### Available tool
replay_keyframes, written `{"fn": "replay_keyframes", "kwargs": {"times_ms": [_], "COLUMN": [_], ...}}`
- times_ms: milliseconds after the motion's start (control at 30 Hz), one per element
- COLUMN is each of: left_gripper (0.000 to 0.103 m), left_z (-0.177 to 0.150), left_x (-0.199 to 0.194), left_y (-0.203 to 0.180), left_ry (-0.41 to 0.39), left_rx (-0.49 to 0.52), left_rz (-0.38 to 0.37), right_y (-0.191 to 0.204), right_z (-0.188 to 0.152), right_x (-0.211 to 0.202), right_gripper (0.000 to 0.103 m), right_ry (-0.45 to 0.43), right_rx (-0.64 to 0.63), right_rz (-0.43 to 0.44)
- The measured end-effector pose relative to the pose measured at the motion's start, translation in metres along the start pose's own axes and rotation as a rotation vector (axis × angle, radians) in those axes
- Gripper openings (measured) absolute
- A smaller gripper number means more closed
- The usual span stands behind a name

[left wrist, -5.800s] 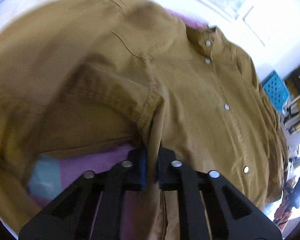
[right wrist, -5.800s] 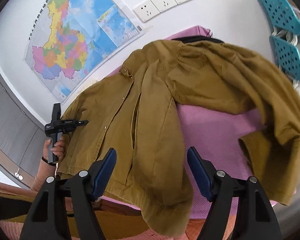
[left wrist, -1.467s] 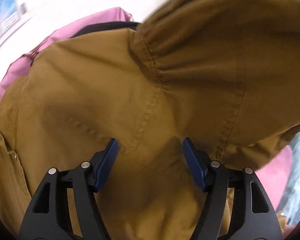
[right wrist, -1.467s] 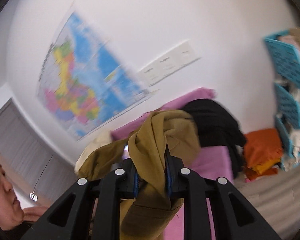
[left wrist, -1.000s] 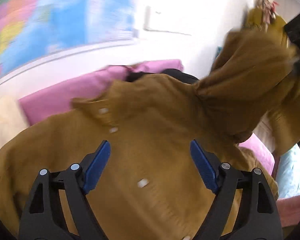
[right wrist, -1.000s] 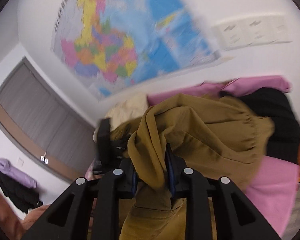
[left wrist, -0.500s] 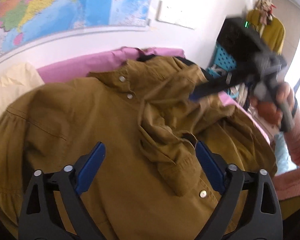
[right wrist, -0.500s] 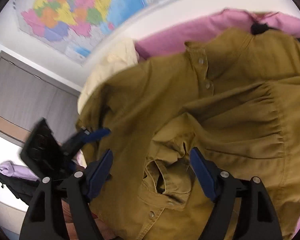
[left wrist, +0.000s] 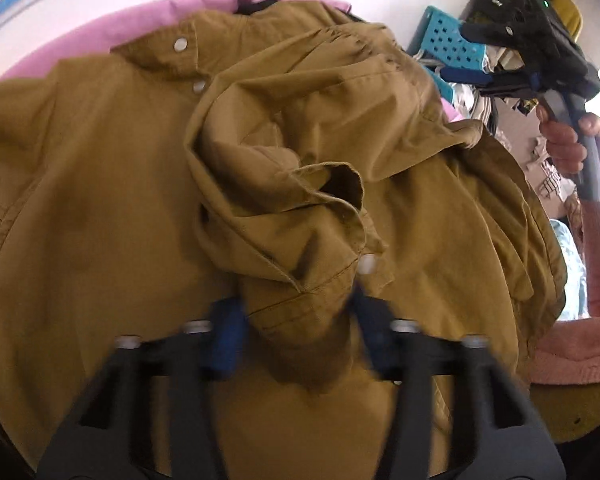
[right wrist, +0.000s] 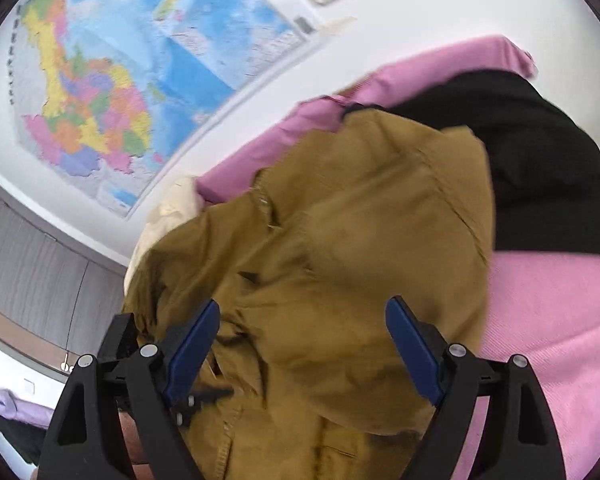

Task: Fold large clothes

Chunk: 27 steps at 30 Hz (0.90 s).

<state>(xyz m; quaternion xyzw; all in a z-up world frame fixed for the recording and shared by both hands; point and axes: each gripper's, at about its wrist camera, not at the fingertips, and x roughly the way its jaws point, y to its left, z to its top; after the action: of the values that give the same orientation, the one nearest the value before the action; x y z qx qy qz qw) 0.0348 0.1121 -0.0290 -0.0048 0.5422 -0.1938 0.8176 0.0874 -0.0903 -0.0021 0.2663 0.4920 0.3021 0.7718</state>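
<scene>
Left claw (left wrist: 296,322) is closing in on the mustard jacket's sleeve cuff (left wrist: 300,312): its jaws have just been narrowing, the bunched cuff is sitting between the blue pads (left wrist: 224,336), and through the motion blur I cannot tell whether they are yet pressing on the cloth. Right claw (right wrist: 302,346) is standing with jaws wide apart, having just been opening, and is hovering over the jacket's shoulder with nothing clamped. Spreading beyond both claws, the mustard jacket (left wrist: 100,200) is lying front up on a pink-covered bed (right wrist: 548,320), its snap-button collar (left wrist: 180,46) pointing toward the wall and one sleeve flopping in a crumpled heap across the chest. Judging by the crisp creases and stitched seams, the cloth is looking like a mid-weight cotton: soft and limp, sagging under its own weight, not slippery and not fragile, yet bulky where layers are piling up. Taking hold at the doubled, stitched cuff seems wise, since a pinch there is less likely to slide than one on a single layer; the shoulder seam or hem corner would suit the other claw. Farther off, a black garment (right wrist: 540,160) is lying on the bed just past the jacket, a teal perforated basket (left wrist: 452,46) is showing to the right, and a colourful map (right wrist: 120,92) is hanging on the wall.
</scene>
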Motion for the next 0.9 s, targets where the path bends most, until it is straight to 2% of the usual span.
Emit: {"fn": "replay_keyframes", "kwargs": {"times_ms": [33,133,200,267,333,400,467,500,533,567,600,733,867,900], "left_gripper": [0.030,0.030,0.031,0.033,0.034,0.032,0.038,0.048,0.065,0.075,0.090,0.094,0.096,0.093], "left_z": [0.001,0.003,0.006,0.008,0.010,0.009,0.005,0.002,0.000,-0.004,-0.007,-0.009,-0.003,0.001], "left_x": [-0.004,-0.036,-0.063,-0.080,-0.084,-0.082,-0.080,-0.082,-0.084,-0.088,-0.090,-0.078,-0.053,-0.047], "left_y": [0.001,0.008,0.025,0.049,0.076,0.098,0.113,0.116,0.116,0.111,0.106,0.080,0.082,0.085], "left_ry": [-0.003,-0.041,-0.079,-0.095,-0.079,-0.056,-0.052,-0.064,-0.076,-0.106,-0.119,-0.112,-0.062,-0.059], "left_rx": [0.000,0.037,0.026,-0.028,-0.099,-0.167,-0.234,-0.255,-0.255,-0.239,-0.227,-0.155,-0.179,-0.201], "left_rz": [0.009,0.097,0.165,0.240,0.332,0.383,0.352,0.309,0.280,0.235,0.220,0.202,0.203,0.200], "right_y": [-0.004,-0.015,-0.023,-0.031,-0.037,-0.042,-0.050,-0.053,-0.055,-0.057,-0.058,-0.058,-0.060,-0.060], "right_z": [-0.002,-0.002,0.000,0.002,0.005,0.008,0.010,0.010,0.010,0.010,0.010,0.009,0.009,0.010], "right_x": [-0.001,-0.009,-0.010,-0.009,-0.005,0.001,0.008,0.010,0.012,0.014,0.015,0.017,0.018,0.018], "right_gripper": [0.083,0.083,0.083,0.083,0.083,0.083,0.083,0.083,0.083,0.083,0.083,0.083,0.083,0.083], "right_ry": [-0.003,-0.044,-0.053,-0.060,-0.068,-0.069,-0.065,-0.063,-0.063,-0.062,-0.060,-0.058,-0.063,-0.064], "right_rx": [0.003,-0.019,-0.003,-0.002,-0.002,0.000,0.023,0.033,0.041,0.044,0.043,0.044,0.053,0.055], "right_rz": [0.002,-0.033,-0.031,-0.043,-0.075,-0.103,-0.093,-0.090,-0.086,-0.081,-0.081,-0.080,-0.067,-0.064]}}
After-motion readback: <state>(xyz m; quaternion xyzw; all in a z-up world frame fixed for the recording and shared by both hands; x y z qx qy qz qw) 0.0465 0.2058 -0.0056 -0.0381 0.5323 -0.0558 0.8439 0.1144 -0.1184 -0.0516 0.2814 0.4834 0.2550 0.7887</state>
